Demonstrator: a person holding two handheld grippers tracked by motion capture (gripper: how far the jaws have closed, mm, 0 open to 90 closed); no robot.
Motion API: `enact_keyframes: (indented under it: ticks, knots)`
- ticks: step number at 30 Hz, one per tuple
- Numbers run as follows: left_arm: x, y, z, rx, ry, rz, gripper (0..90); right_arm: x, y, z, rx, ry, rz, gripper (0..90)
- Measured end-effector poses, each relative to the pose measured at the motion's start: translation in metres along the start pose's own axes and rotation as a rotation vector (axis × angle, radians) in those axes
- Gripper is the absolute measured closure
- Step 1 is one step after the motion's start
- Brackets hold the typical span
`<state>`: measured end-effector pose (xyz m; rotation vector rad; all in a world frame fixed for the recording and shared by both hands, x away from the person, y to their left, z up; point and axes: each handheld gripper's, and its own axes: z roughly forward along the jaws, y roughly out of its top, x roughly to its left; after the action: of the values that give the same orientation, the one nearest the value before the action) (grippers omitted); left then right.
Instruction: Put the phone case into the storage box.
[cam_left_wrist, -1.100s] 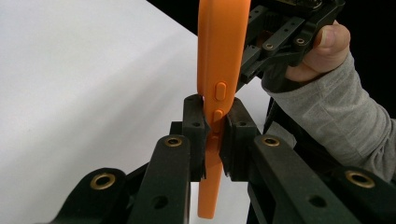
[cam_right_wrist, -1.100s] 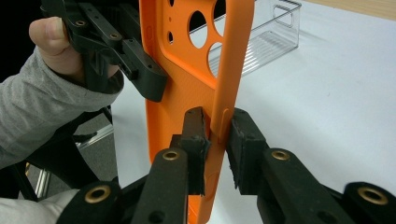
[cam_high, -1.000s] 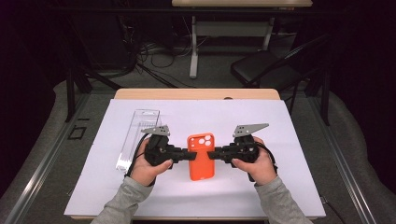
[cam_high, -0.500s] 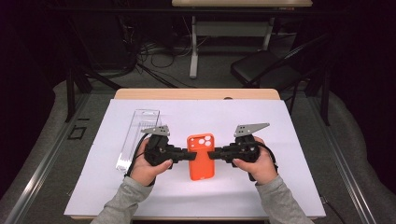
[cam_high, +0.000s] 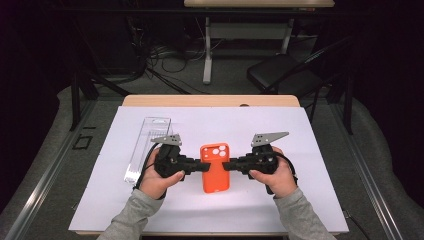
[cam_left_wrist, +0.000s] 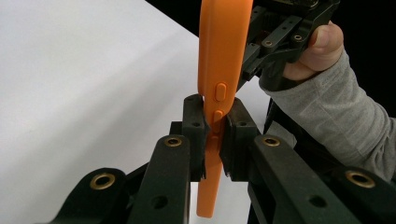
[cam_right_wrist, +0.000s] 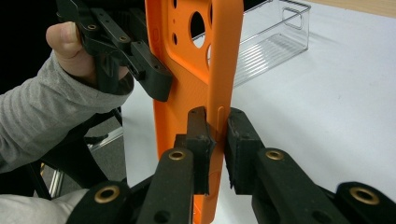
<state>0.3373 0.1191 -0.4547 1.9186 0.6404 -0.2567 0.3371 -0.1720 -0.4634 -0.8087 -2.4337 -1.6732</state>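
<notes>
An orange phone case is held between my two grippers just above the white sheet, camera holes toward the far side. My left gripper comes in from the left and is shut on the case's left rim. In the left gripper view its pads clamp the orange case at the side buttons, gripper. My right gripper is shut on the opposite rim. In the right gripper view the orange case stands on edge between the pads, gripper.
A clear plastic box lies on the white sheet left of my left hand, and shows as the clear box in the right gripper view. A black chair and table legs stand beyond the wooden table's far edge.
</notes>
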Motion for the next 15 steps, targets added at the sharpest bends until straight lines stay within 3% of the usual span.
enact_keyframes:
  ticks: [15]
  knots:
    - [0.0008,0.0001,-0.0003,-0.010,0.001,-0.007,80.6,-0.0008,-0.0006,-0.0002,-0.009,0.002,0.020,81.8]
